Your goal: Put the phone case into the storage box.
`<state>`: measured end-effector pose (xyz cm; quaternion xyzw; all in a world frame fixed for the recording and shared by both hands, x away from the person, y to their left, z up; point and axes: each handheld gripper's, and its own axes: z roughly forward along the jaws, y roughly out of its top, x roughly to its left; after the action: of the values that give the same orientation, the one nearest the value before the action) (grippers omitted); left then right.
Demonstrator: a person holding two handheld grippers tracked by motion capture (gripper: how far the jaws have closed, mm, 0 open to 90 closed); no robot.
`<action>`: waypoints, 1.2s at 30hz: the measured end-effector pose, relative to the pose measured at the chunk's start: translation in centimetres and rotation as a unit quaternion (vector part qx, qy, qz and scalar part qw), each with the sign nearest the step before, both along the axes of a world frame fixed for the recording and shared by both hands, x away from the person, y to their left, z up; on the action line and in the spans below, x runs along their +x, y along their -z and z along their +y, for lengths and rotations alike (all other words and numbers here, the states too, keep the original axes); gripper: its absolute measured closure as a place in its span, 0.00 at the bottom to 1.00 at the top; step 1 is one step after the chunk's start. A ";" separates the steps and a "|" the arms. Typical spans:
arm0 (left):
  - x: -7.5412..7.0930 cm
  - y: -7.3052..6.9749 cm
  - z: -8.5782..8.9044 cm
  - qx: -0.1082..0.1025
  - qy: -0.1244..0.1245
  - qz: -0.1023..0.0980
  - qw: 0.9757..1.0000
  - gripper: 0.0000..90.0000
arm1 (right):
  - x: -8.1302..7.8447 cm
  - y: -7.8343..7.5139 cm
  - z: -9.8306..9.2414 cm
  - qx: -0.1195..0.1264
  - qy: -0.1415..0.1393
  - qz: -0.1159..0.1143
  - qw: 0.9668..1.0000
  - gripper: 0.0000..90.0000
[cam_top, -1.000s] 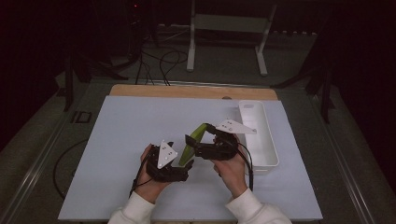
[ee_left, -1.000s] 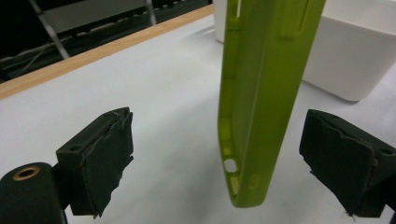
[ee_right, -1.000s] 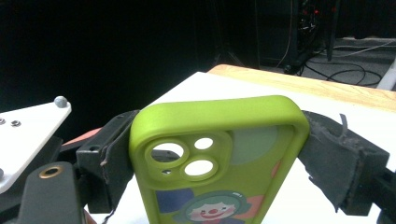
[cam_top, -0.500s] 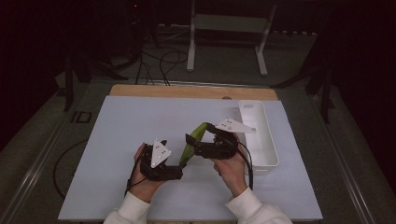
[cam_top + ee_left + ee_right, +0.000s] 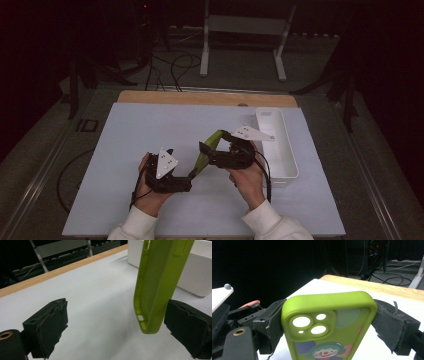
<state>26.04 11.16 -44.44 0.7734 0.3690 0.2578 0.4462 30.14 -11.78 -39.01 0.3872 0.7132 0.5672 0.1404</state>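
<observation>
A lime-green phone case hangs tilted above the white table top, with my right gripper shut on its upper part. In the right gripper view both pads press on the sides of the phone case, whose camera cut-outs and clown picture face the lens. My left gripper sits low at the case's lower end. In the left gripper view its jaws stand wide apart, and the bottom corner of the phone case hangs close beside the right pad. The other pad is far from it.
A long white tray lies on the table just right of my right hand, and it also rises behind the case as the tray. A wooden strip edges the table's far side. Stands and cables lie on the dark floor beyond.
My left gripper has drawn back a little to the left and toward the person, away from the case. The right gripper and the case have stayed put.
</observation>
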 end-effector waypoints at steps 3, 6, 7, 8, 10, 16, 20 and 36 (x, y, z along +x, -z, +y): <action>0.0 0.0 0.2 -0.002 -0.003 0.000 1.000 0.05 | 0.1 -0.1 -0.1 -0.001 0.001 -0.001 1.000 0.18; 0.0 -0.1 0.5 -0.004 -0.002 0.000 1.000 0.04 | 0.1 -0.1 -0.1 -0.001 0.002 -0.001 1.000 0.18; 0.0 -0.1 0.5 -0.003 -0.004 -0.001 1.000 0.04 | 0.2 -0.1 -0.1 -0.001 0.003 0.000 1.000 0.18; 0.0 -0.1 0.6 -0.003 -0.003 -0.002 1.000 0.04 | 0.2 -0.1 -0.1 -0.001 0.003 -0.001 1.000 0.18; 0.0 -0.1 0.8 -0.005 -0.006 -0.002 1.000 0.03 | 0.3 -0.1 -0.1 -0.002 0.003 -0.001 1.000 0.18; 0.0 -0.1 1.1 -0.007 -0.005 -0.002 1.000 0.03 | 0.4 -0.1 -0.1 -0.003 0.006 -0.001 1.000 0.18; 0.0 -0.1 1.3 -0.008 -0.005 -0.002 1.000 0.03 | 0.5 -0.1 -0.1 -0.004 0.006 0.000 1.000 0.18; -0.1 0.0 3.0 -0.011 -0.021 -0.004 1.000 0.03 | 1.0 -0.4 -0.5 -0.006 0.016 -0.003 1.000 0.18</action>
<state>25.90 14.11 -44.41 0.7594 0.3866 0.2660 0.4506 31.14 -12.23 -38.57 0.3963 0.7096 0.5619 0.1537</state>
